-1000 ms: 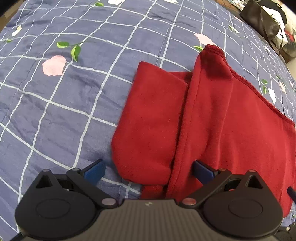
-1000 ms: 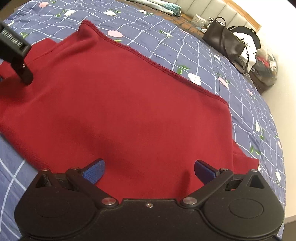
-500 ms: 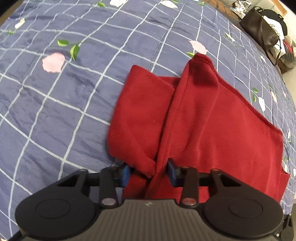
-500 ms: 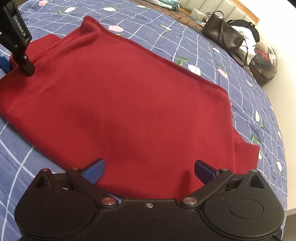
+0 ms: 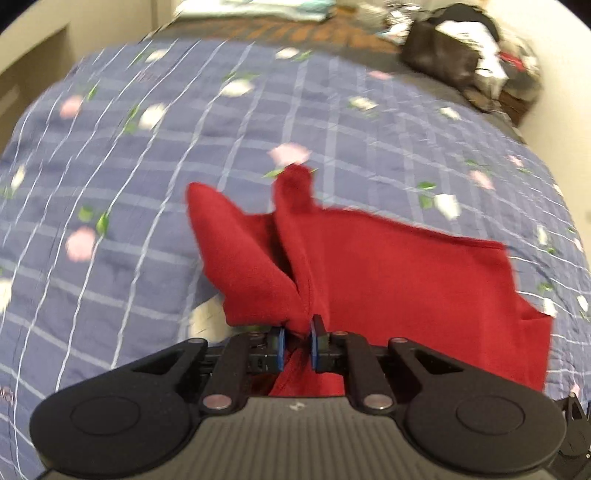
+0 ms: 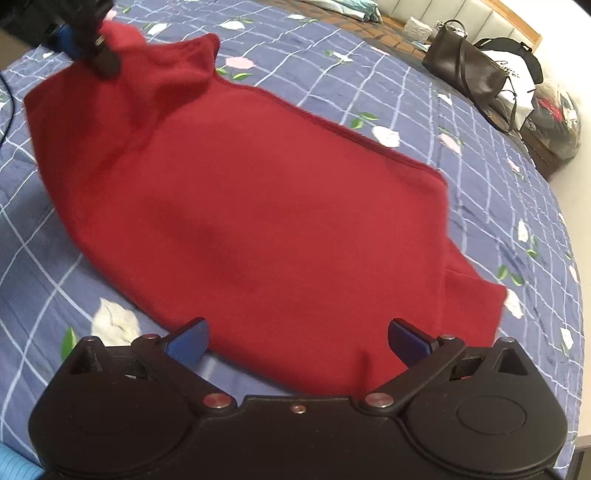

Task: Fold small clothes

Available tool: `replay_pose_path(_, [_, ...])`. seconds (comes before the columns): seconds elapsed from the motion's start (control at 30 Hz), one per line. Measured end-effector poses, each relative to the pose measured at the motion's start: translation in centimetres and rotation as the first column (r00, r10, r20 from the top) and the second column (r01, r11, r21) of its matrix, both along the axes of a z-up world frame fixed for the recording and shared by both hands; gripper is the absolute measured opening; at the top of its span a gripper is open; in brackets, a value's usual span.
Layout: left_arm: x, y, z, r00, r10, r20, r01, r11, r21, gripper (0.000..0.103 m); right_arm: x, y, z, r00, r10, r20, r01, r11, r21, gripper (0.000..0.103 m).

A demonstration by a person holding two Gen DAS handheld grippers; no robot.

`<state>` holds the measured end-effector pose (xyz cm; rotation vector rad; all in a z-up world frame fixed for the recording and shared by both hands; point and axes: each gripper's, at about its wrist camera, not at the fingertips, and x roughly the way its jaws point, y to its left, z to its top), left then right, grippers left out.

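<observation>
A small red fleece garment point(image 6: 258, 206) lies spread on the bed. Its left end point(image 5: 258, 258) is bunched and lifted off the cover, pinched between the blue pads of my left gripper point(image 5: 297, 345), which is shut on it. In the right wrist view that same left gripper point(image 6: 81, 40) shows at the top left, holding the raised corner. My right gripper point(image 6: 297, 341) stands open over the garment's near edge, its blue pads point(image 6: 186, 341) wide apart with cloth lying under them but not clamped.
The bed has a blue checked cover with flower print point(image 5: 147, 184). A black handbag point(image 6: 465, 70) and white and dark bags point(image 6: 517, 85) sit past the far right corner. Folded pale cloth point(image 5: 258, 9) lies at the far end.
My left gripper closed on the garment's left end and has now lifted it up off the bed, with the view tilting up. The right gripper stayed open near the front edge.
</observation>
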<state>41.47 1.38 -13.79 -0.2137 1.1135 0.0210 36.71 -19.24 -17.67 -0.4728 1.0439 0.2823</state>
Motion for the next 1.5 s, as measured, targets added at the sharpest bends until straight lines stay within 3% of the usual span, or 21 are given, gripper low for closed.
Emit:
replay_pose_path(0.2, [0.8,-8.6,4.0,0.987,-0.139,0.082,0.136,0.990,0.042,0.012,-0.9,-5.8,1.9,1.000,-0.010,0.024,0.010,1.000,0.012,0.103])
replay_pose_path(0.33, [0.8,-15.3,4.9,0.965,-0.243,0.102,0.238,0.970,0.057,0.012,-1.6,-10.4,2.5,0.999,-0.042,0.024,0.042,0.999,0.006,0.103])
replay_pose_path(0.47, [0.1,-23.0,3.2,0.926,-0.370,0.074,0.363,0.927,0.100,0.012,-2.8,-15.1,2.4,0.996,-0.089,0.009,0.089,0.996,-0.009,0.103])
replay_pose_path(0.57, [-0.1,-27.9,0.3,0.899,-0.438,0.003,0.434,0.890,0.143,0.012,-3.9,-18.6,1.8,0.992,-0.128,-0.019,0.127,0.992,-0.024,0.103])
replay_pose_path(0.67, [-0.5,-30.7,-1.7,0.889,-0.456,-0.043,0.456,0.874,0.167,0.012,-4.7,-21.6,1.3,0.987,-0.156,-0.042,0.155,0.987,-0.036,0.103])
replay_pose_path(0.87, [-1.2,-32.2,-2.6,0.878,-0.474,-0.062,0.476,0.856,0.201,0.013,-4.7,-25.2,0.8,0.975,-0.211,-0.071,0.210,0.978,-0.018,0.103])
replay_pose_path(0.93, [-1.3,-31.9,-2.6,0.879,-0.470,-0.077,0.476,0.859,0.187,0.017,-4.4,-26.0,0.6,0.967,-0.239,-0.085,0.240,0.971,0.000,0.103])
replay_pose_path(1.03, [-1.2,-31.3,-2.5,0.894,-0.438,-0.088,0.447,0.884,0.136,0.027,-3.3,-26.6,0.7,0.960,-0.263,-0.100,0.266,0.964,0.024,0.103])
replay_pose_path(1.1, [-1.3,-30.7,-2.3,0.907,-0.413,-0.078,0.418,0.905,0.074,0.049,-2.5,-26.9,0.7,0.955,-0.275,-0.107,0.281,0.959,0.046,0.103])
replay_pose_path(1.17, [-1.7,-30.2,-2.0,0.919,-0.391,-0.056,0.393,0.919,0.033,0.057,-1.7,-26.9,0.9,0.952,-0.284,-0.110,0.292,0.954,0.064,0.103])
replay_pose_path(1.23, [-1.9,-29.8,-1.6,0.925,-0.377,-0.050,0.378,0.925,0.024,0.058,-1.0,-26.8,1.2,0.951,-0.288,-0.110,0.298,0.950,0.092,0.103])
replay_pose_path(1.37, [-2.8,-28.0,-0.7,0.949,-0.313,-0.025,0.314,0.950,0.008,0.072,0.8,-26.2,2.4,0.949,-0.292,-0.116,0.310,0.928,0.207,0.102])
replay_pose_path(1.47, [-3.5,-25.6,0.1,0.979,-0.205,-0.005,0.205,0.978,0.039,0.090,2.4,-25.8,3.2,0.942,-0.301,-0.150,0.335,0.877,0.344,0.102])
replay_pose_path(1.5, [-3.7,-24.6,0.3,0.987,-0.163,0.001,0.163,0.986,0.047,0.090,2.9,-25.6,3.4,0.938,-0.304,-0.168,0.346,0.852,0.393,0.102])
